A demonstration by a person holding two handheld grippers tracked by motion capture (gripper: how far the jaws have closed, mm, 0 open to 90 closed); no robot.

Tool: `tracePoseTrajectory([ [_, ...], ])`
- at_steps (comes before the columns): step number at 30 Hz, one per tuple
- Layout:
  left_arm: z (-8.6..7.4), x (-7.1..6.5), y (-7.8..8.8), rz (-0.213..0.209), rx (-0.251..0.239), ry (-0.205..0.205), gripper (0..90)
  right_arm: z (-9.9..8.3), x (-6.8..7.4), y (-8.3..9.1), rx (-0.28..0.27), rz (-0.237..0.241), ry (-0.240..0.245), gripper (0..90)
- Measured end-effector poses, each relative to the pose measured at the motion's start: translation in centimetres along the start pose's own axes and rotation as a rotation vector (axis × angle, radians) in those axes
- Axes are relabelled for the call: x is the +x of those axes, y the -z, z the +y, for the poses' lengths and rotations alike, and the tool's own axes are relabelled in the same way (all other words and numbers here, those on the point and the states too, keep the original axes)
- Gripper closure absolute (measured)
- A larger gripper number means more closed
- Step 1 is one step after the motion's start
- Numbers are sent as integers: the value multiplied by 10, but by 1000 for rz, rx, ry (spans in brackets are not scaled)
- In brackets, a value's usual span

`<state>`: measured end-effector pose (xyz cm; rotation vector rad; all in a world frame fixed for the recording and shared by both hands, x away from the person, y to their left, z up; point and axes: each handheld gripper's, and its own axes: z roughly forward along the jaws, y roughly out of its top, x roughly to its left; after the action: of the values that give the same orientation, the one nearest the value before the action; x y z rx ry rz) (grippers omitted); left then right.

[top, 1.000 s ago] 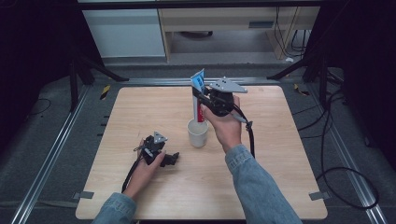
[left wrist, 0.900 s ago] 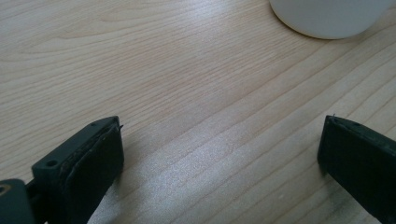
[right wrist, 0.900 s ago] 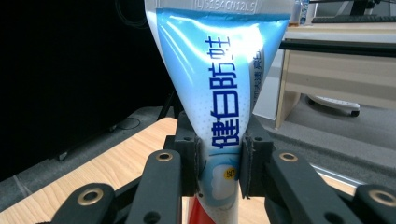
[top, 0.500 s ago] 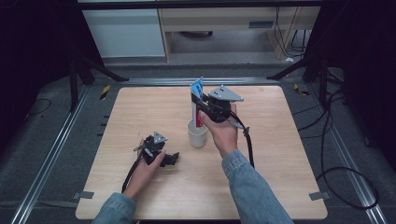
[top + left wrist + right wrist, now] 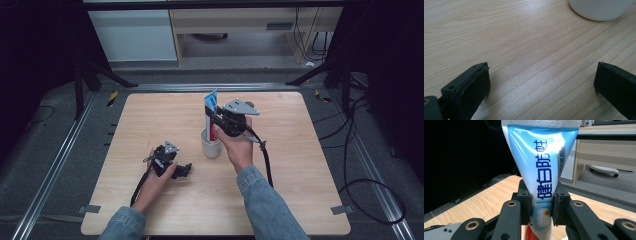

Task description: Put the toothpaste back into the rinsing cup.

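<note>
Right gripper (image 5: 216, 121), clamped on the toothpaste tube (image 5: 210, 111), has lowered since a second ago; the tube's lower end now sits inside the white cup (image 5: 211, 146) mid-table (image 5: 300, 165). Release looks near. Left gripper (image 5: 181, 171) rests wide open, empty, beside the cup.

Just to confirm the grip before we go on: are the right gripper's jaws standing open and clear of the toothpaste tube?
No. In the right gripper view, the right gripper has both jaws pressed against the sides of the toothpaste tube, pinching it between them.

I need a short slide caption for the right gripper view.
Right gripper clamps an upright blue-and-white toothpaste tube above the wooden table.
</note>
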<state>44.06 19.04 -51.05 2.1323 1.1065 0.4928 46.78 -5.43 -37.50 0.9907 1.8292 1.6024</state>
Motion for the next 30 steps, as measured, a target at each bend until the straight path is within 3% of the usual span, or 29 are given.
tracePoseTrajectory([
  [30,0,0,0,-3,2,-5,0,-37,0,-6,50,6,4,726],
])
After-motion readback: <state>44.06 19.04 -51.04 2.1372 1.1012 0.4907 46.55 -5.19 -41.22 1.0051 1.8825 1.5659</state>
